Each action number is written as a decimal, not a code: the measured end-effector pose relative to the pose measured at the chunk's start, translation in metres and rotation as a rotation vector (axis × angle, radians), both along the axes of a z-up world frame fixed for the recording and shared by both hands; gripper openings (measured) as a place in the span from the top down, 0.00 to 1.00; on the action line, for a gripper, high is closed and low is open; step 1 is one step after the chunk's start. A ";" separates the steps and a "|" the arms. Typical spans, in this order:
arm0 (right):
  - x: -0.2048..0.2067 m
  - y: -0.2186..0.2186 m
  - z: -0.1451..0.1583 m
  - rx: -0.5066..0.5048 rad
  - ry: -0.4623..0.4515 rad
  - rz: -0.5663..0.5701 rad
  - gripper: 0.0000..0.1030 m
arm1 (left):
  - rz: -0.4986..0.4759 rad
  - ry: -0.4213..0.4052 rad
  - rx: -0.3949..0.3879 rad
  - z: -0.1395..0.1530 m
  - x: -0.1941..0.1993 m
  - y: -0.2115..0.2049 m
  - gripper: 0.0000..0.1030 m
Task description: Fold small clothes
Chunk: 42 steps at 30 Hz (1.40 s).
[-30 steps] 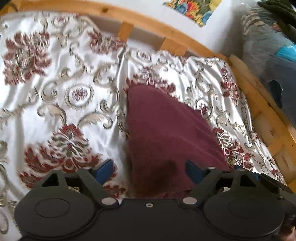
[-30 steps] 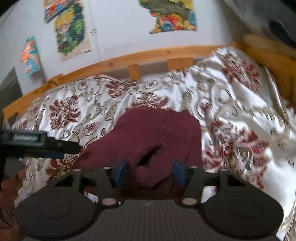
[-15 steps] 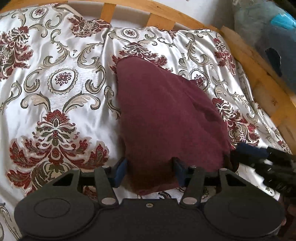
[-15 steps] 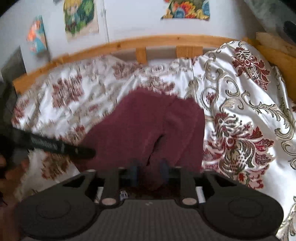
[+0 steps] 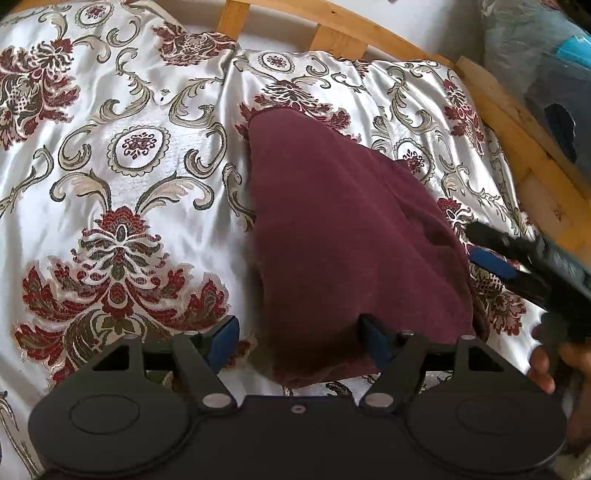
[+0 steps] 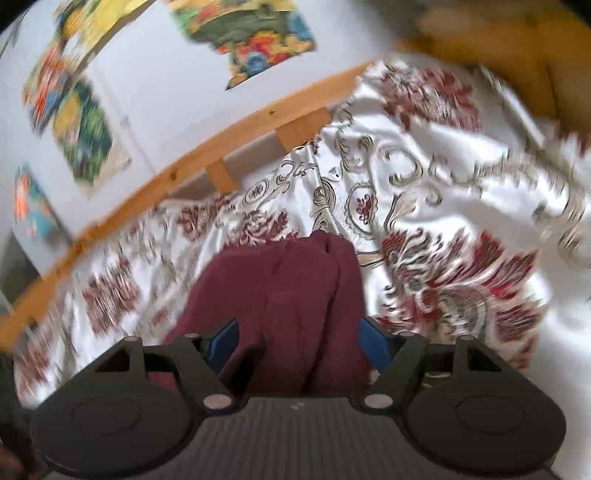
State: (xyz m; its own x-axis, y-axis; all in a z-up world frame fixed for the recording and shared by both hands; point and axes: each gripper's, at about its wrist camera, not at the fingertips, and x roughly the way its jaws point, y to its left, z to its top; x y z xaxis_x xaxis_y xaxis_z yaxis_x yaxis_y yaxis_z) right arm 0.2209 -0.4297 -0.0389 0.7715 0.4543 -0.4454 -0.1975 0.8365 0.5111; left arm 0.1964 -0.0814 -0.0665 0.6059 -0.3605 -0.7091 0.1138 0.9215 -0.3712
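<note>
A small maroon garment [image 5: 340, 229] lies folded on the floral bedspread [image 5: 122, 177]; it also shows in the right wrist view [image 6: 288, 295]. My left gripper [image 5: 299, 339] is open, its blue pads wide apart at the garment's near edge. My right gripper [image 6: 297, 341] is open too, jaws apart at the garment's near right edge; that view is motion-blurred. The right gripper shows in the left wrist view [image 5: 491, 258] beside the garment's right side, held by a hand.
A wooden bed frame [image 5: 369, 33] runs along the far and right sides. A grey bundle [image 5: 535, 55] sits beyond the right rail. Colourful posters [image 6: 258, 33] hang on the white wall behind the bed.
Both grippers closed on the garment's near edge half a second ago and have now opened, letting it lie. The right gripper's view has swung and tilted.
</note>
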 end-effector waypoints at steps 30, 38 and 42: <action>0.010 0.013 -0.009 -0.229 -0.041 -0.070 0.91 | -0.105 0.008 0.034 -0.006 0.003 -0.026 0.38; 0.010 0.009 -0.017 -0.196 -0.019 -0.072 0.90 | -0.089 -0.002 -0.030 0.000 -0.002 -0.015 0.37; 0.011 0.005 -0.016 -0.149 -0.021 -0.063 0.79 | -0.059 -0.020 -0.070 0.004 -0.004 -0.008 0.36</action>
